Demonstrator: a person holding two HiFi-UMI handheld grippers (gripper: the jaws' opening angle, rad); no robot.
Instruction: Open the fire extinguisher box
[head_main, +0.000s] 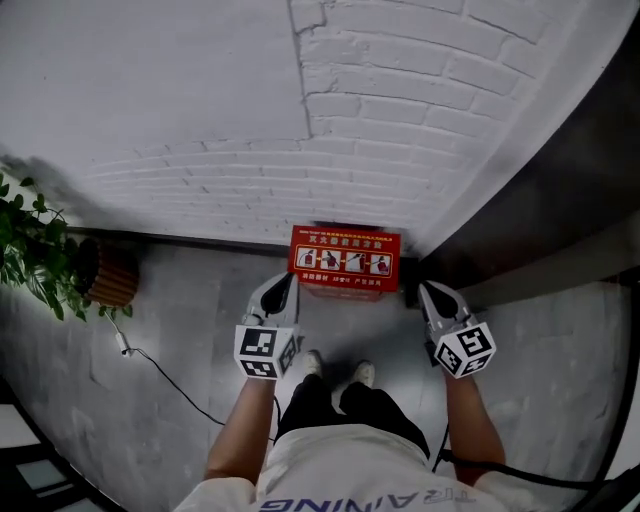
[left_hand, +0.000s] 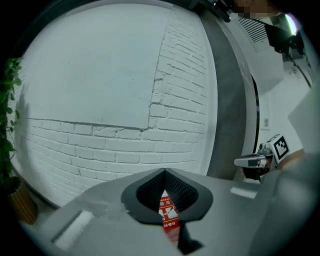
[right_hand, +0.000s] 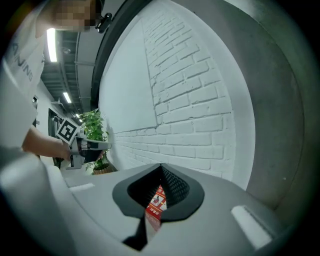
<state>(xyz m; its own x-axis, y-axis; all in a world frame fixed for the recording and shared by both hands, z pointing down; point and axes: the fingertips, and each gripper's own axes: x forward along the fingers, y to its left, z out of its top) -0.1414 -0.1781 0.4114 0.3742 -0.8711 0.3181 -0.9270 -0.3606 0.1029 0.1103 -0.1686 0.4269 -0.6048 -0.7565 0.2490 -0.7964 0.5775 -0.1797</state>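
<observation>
A red fire extinguisher box (head_main: 344, 262) is seen set on the grey floor (head_main: 180, 340) against a white brick wall (head_main: 200, 120), just ahead of the person's shoes, its pictogram-printed top facing up. The left gripper (head_main: 283, 285) and right gripper (head_main: 430, 292) are held near its two sides, each with jaws pressed together, nothing pinched. A potted plant (head_main: 40, 255) is placed well to the left.

I see open floor (head_main: 190, 300) left of the box (head_main: 344, 258), out to the plant (head_main: 40, 250) and a thin cable (head_main: 123, 344). The wall (head_main: 200, 110) blocks behind it. A dark pillar (head_main: 540, 190) crowds its right side. Shoes (head_main: 312, 362) stand just before it.
</observation>
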